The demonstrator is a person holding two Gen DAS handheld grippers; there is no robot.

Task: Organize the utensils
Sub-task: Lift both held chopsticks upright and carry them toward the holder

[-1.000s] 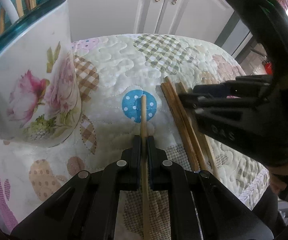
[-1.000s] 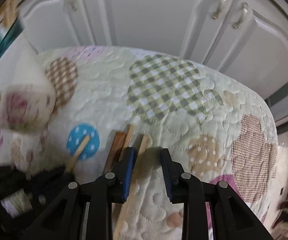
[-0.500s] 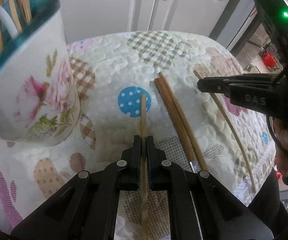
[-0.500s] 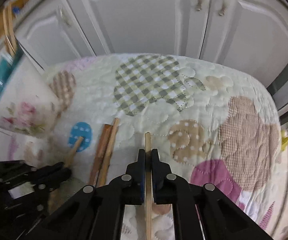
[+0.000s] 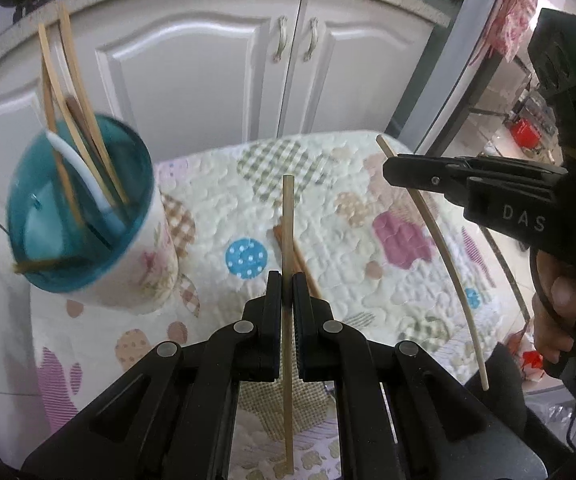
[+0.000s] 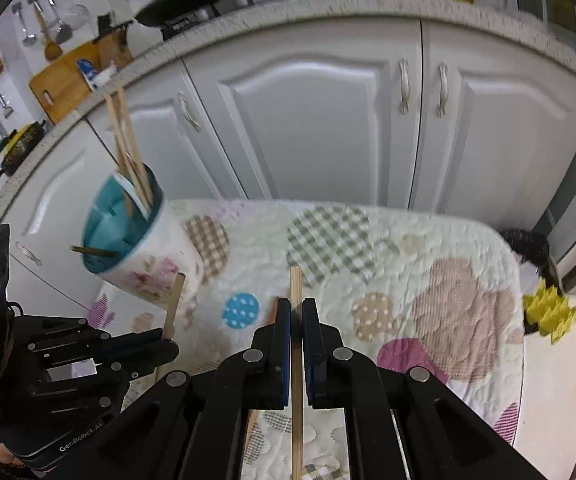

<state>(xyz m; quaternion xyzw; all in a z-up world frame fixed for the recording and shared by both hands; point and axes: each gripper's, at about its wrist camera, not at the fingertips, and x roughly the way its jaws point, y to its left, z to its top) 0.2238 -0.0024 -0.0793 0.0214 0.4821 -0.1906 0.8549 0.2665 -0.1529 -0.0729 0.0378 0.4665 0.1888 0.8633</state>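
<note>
A floral holder [image 5: 100, 216] with a teal inside stands at the left of the quilted cloth [image 5: 328, 240], holding several pale wooden chopsticks (1 white utensil leans among them). The left gripper [image 5: 287, 280] is clamped on 1 pale chopstick [image 5: 287, 216], held clear above the cloth and pointing away and downward. To its right, the right gripper [image 6: 296, 308] is closed tight on a second chopstick [image 6: 296, 360], also raised off the cloth; a hand [image 5: 564, 312] grasps its handle at the right edge. A darker brown pair of chopsticks [image 5: 300, 264] lies on the cloth under the left gripper, near a blue dotted patch [image 5: 246, 258].
</note>
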